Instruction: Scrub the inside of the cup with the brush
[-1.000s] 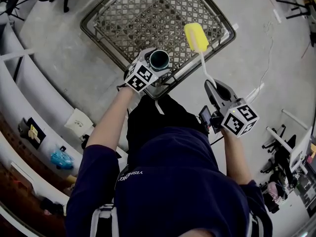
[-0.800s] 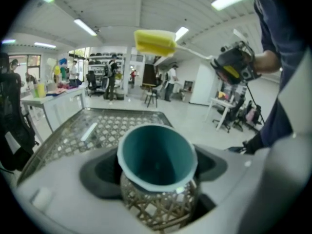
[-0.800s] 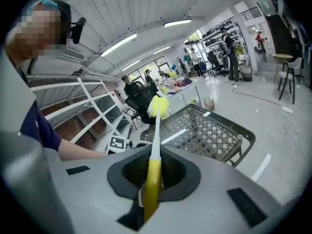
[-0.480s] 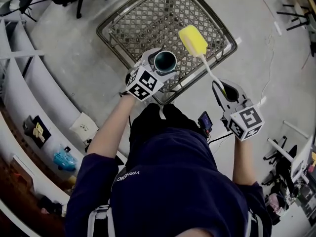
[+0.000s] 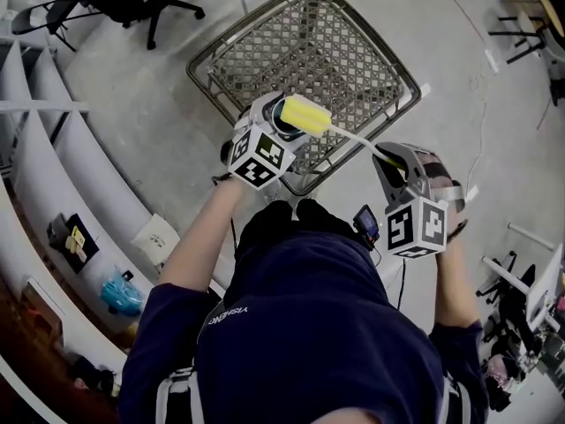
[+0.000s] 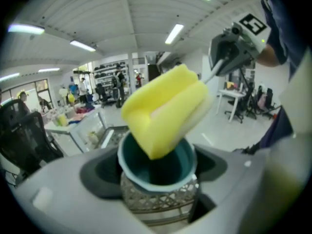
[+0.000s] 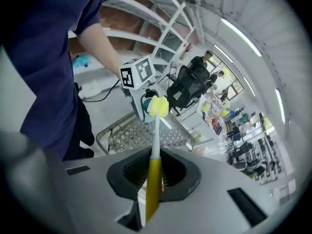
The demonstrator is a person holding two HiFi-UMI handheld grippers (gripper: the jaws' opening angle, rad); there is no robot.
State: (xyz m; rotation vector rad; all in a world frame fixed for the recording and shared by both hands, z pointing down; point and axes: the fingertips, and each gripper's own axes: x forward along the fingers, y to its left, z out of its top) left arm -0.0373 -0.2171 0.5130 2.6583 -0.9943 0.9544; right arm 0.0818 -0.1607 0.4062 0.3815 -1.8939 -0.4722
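Left hand-held gripper [image 6: 156, 174] grips cup [image 6: 163, 165], right hand-held gripper [image 7: 153, 172] brush [image 7: 155, 130] (sponge [image 6: 165, 108] covering cup's mouth) over basket [image 5: 309, 42].

The right gripper [image 7: 152, 177] has its fingers closed tight on the yellow handle of the brush [image 7: 154, 155]. The thin white stick goes up to the yellow sponge [image 7: 158, 106], which sits at the mouth of the green cup [image 7: 146, 101]. The left gripper [image 7: 141, 106] holds that cup, with a wire basket [image 7: 146, 135] behind it
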